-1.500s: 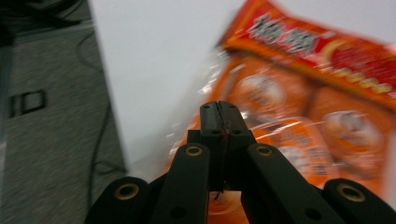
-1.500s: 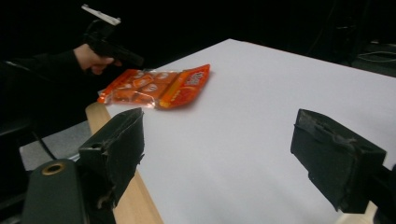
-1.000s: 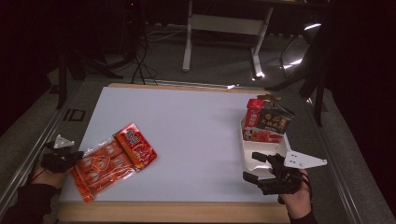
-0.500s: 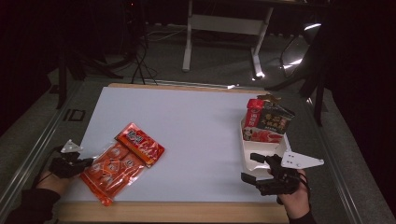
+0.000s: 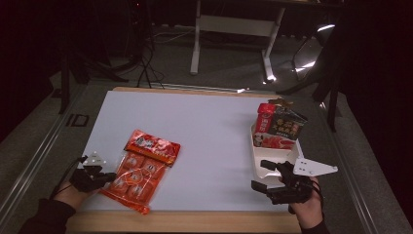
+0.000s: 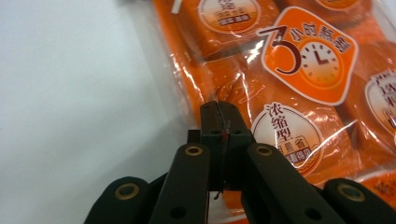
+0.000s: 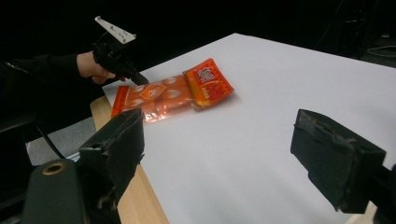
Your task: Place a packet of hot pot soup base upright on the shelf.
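where it meets the table's near edge, orange snack bag (image 5: 143, 171), pinched by left claw (image 5: 111, 176)

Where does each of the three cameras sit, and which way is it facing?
High view: above the person's side, looking forward and down on the table; both hands and grippers show.
Left gripper view: rides the left gripper, its jaws pinching the orange packet.
Right gripper view: rides the right gripper, jaws apart, looking across the table.
All three views share the packet.
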Available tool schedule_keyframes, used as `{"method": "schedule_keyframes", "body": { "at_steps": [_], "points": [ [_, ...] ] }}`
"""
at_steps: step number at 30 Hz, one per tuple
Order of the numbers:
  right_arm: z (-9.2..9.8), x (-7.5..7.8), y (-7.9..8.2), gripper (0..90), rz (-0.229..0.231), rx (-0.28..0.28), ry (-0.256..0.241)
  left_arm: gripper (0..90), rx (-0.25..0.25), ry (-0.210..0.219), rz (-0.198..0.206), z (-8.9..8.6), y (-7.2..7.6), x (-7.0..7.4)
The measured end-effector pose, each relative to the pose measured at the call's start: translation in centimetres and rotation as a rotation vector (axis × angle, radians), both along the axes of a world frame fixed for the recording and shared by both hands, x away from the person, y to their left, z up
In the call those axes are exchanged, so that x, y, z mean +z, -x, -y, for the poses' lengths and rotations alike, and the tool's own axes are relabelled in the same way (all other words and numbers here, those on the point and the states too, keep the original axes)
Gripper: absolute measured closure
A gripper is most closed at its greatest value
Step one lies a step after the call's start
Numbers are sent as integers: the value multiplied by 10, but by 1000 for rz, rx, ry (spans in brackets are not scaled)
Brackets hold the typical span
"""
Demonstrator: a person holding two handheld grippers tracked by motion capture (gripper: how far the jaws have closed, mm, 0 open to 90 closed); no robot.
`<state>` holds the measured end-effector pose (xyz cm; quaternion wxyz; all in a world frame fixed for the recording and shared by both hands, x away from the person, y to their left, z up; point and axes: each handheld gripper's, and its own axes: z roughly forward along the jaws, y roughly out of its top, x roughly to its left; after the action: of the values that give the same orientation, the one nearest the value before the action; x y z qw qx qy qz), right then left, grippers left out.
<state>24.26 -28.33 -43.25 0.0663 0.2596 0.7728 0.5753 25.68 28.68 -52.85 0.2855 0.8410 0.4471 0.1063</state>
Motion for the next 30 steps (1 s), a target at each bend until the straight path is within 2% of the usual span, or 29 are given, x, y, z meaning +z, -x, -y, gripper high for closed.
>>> {"method": "schedule_keyframes", "body": {
  "at_steps": [11, 18, 25, 30],
  "points": [
    [0, -1, 0, 173, -4, 6, -2, 900, -86, 39, -11, 38, -2, -1],
    [0, 0, 0, 173, -3, 8, -2, 900, -127, 34, -10, 57, -4, 0],
    [1, 0, 0, 177, -3, 5, -6, 900, -154, 33, 3, 75, -9, 1],
    [2, 0, 0, 176, 0, 2, -7, 900, -135, 29, 31, 74, -13, 3]
  ]
}}
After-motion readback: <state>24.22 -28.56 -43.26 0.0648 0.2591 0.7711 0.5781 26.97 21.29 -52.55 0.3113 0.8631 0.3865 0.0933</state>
